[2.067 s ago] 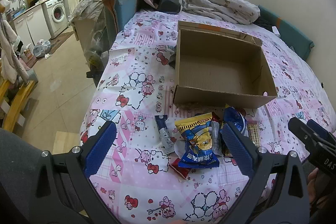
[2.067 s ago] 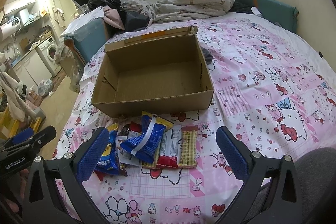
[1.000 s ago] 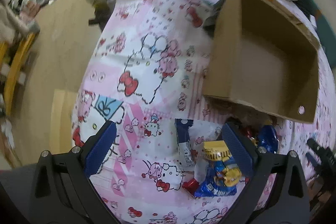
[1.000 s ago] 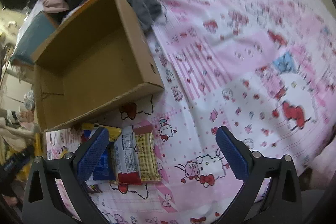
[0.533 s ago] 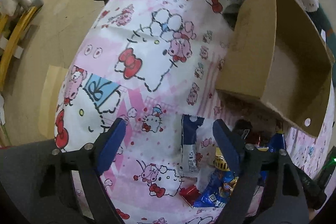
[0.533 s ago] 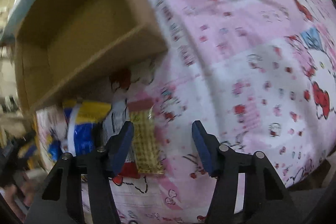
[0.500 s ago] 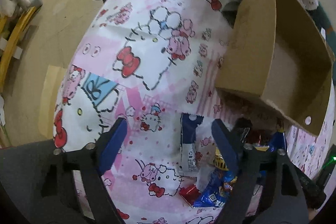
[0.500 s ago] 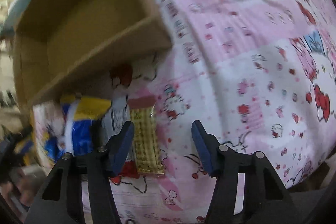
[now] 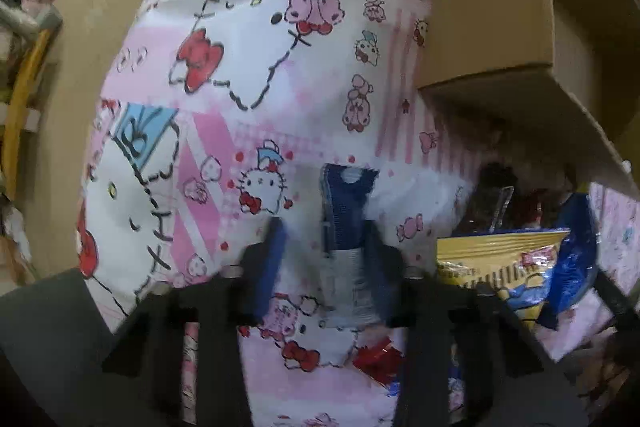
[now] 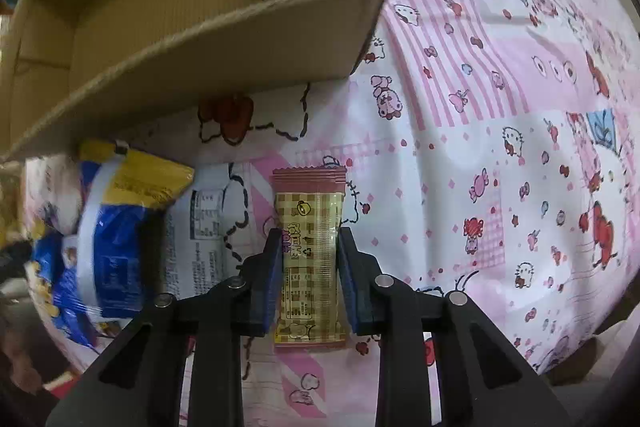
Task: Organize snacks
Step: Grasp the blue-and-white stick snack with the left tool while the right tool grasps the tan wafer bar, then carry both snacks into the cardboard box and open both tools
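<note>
1. Left wrist view: left gripper point(image 9: 323, 251) points down at the bedsheet point(image 9: 224, 75), jaws drawn in around the dark-blue stick pack point(image 9: 346, 227); blur hides whether the pads press it. Pack's long axis runs along the fingers. Cardboard box point(image 9: 492, 27) lies up and right.

2. Right wrist view: right gripper point(image 10: 307, 269) closing, pads flanking the tan wafer bar point(image 10: 309, 259) lengthwise on the sheet. Box wall just beyond; this hand looks nearer it.

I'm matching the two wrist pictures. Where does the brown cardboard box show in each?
Left wrist view: brown cardboard box fills the upper right corner.
Right wrist view: the box spans the upper left.
Shared landmark: the yellow-and-blue snack bag lies just below the box's near wall in both.
</note>
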### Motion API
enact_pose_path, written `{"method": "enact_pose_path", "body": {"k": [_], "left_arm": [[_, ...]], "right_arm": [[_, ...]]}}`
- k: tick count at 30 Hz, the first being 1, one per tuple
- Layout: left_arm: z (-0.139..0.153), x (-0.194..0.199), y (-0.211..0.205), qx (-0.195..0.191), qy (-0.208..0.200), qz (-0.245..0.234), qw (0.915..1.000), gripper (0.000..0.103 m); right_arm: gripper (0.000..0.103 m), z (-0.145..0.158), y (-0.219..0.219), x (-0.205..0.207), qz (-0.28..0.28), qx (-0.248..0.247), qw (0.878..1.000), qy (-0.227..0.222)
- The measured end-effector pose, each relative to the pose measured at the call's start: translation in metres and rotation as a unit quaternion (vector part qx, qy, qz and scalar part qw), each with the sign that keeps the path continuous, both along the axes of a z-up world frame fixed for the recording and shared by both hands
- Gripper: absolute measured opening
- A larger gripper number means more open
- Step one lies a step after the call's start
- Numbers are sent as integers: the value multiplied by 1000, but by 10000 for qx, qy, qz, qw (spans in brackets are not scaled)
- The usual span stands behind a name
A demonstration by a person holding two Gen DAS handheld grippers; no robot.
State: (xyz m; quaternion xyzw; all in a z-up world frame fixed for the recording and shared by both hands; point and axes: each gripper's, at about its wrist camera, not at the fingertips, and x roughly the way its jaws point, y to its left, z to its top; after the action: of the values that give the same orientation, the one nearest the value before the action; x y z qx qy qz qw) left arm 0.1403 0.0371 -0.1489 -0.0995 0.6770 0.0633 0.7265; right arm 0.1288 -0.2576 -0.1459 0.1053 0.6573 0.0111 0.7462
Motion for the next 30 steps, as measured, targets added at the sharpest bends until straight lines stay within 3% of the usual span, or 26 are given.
{"method": "enact_pose_path", "body": {"k": [3, 11, 15, 17, 21, 30], "left_arm": [[4, 1, 0, -293, -22, -1, 9996, 13], [40, -4, 13, -309, -580, 182, 9977, 13], [72, -11, 13, -22, -1260, 119, 9920, 13], [92, -15, 9, 295, -1777, 28, 9836, 13], [111, -13, 9, 323, -2263, -93, 9735, 13], [133, 12, -15, 9, -2454, -476, 9683, 13]], "right_arm": [[28, 9, -6, -1, -107, 277, 9995, -93], [28, 54, -22, -24, -145, 1071, 9931, -447], [28, 78, -20, -42, 80, 1386, 9870, -805], [28, 84, -16, -43, 215, 1362, 9863, -904], [28, 88, -6, -46, 363, 1615, 9796, -1137], [28, 103, -7, -11, 354, 1935, 9600, -1992]]}}
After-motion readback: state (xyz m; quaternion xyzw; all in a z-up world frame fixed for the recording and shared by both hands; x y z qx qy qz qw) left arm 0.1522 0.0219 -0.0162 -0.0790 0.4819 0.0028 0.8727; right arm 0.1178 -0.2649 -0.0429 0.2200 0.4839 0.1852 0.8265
